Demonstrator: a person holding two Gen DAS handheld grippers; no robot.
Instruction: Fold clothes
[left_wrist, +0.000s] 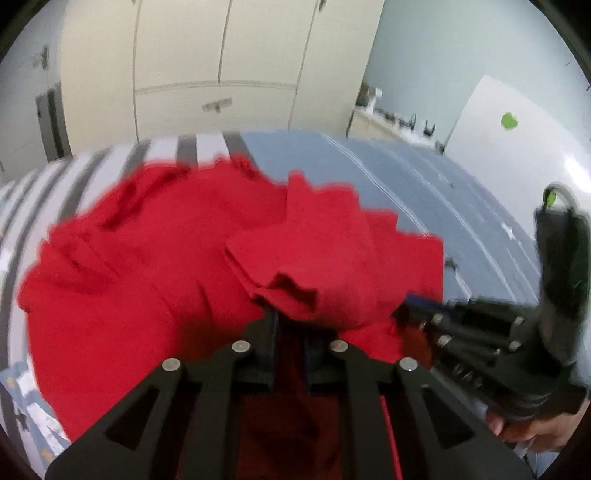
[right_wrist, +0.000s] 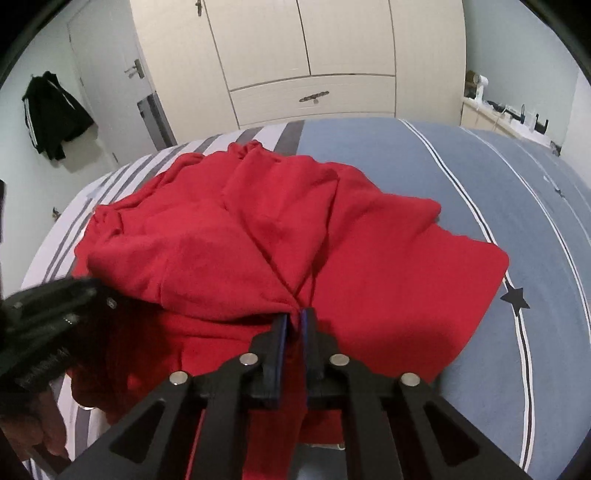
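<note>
A red garment (left_wrist: 147, 266) (right_wrist: 388, 277) lies rumpled on a bed with a blue and striped cover (right_wrist: 480, 177). In the left wrist view my left gripper (left_wrist: 290, 317) is shut on a bunched edge of the red cloth, which drapes over its fingertips. My right gripper (right_wrist: 293, 317) pinches a gathered fold of the same garment between its blue pads (right_wrist: 281, 332), lifting a ridge of cloth. Each gripper shows in the other's view: the right one (left_wrist: 417, 314) at the right, the left one (right_wrist: 55, 306) at the left, blurred.
Cream wardrobe doors (right_wrist: 314, 55) stand behind the bed. A black jacket (right_wrist: 51, 114) hangs on the left wall by a door (right_wrist: 110, 74). A shelf with small items (right_wrist: 517, 114) is at the back right. A person's hand (left_wrist: 535, 432) holds the right gripper.
</note>
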